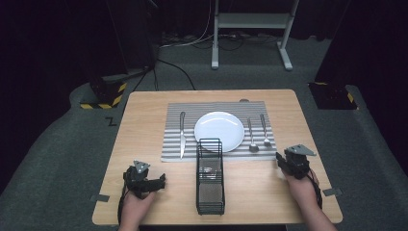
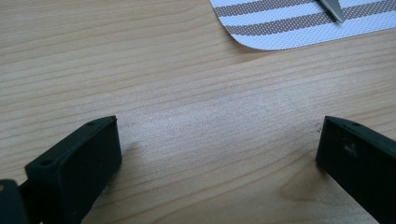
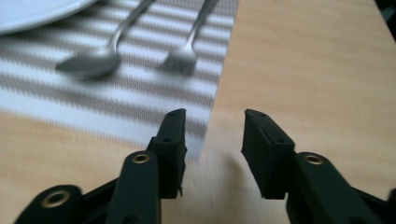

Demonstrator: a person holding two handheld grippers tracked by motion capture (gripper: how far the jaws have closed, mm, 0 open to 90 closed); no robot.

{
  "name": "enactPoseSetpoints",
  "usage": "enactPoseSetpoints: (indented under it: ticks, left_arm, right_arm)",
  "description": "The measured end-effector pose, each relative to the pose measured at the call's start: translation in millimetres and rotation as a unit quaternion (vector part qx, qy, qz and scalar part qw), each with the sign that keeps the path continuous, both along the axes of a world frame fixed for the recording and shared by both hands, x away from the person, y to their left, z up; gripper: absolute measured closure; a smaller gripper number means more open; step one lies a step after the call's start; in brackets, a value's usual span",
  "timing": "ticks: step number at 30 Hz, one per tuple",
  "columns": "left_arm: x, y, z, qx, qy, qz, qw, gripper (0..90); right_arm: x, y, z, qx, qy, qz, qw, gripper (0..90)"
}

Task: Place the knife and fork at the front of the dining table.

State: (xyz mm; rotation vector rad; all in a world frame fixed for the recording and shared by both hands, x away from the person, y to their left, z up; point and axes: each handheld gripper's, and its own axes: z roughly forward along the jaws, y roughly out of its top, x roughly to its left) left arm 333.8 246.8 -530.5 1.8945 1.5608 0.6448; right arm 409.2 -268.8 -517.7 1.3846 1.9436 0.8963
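Right gripper view: your right gripper [image 3: 212, 140] has its jaws partly apart with nothing between them, over the placemat's [image 3: 140, 107] edge; the fork [image 3: 182, 58] and spoon [image 3: 91, 63] lie just beyond. Your left gripper [image 2: 215, 154] stands wide apart over bare table [image 2: 140, 70].

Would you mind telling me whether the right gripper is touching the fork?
Apart. The right gripper view shows the right gripper with empty jaws over the placemat's edge, striped mat lying between them and the fork.
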Motion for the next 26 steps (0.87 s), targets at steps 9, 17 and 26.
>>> enactPoseSetpoints:
  ticks: [9,17,26]
  left_arm:
    - [-0.5,-0.5,0.0,0.0,0.0,0.002,1.0,0.5]
    - [-0.4,-0.4,0.0,0.0,-0.001,0.001,1.0,0.5]
    - [-0.4,-0.4,0.0,0.001,0.0,0.001,1.0,0.5]
  right_arm:
    - [-43.7,-26.5,-5.5,0.019,0.042,0.012,0.9989,30.6]
    - [-60.2,-35.6,-6.3,0.015,0.055,0.03,0.9979,16.2]
    - [-62.1,-36.6,-6.3,0.013,0.056,0.025,0.998,15.1]
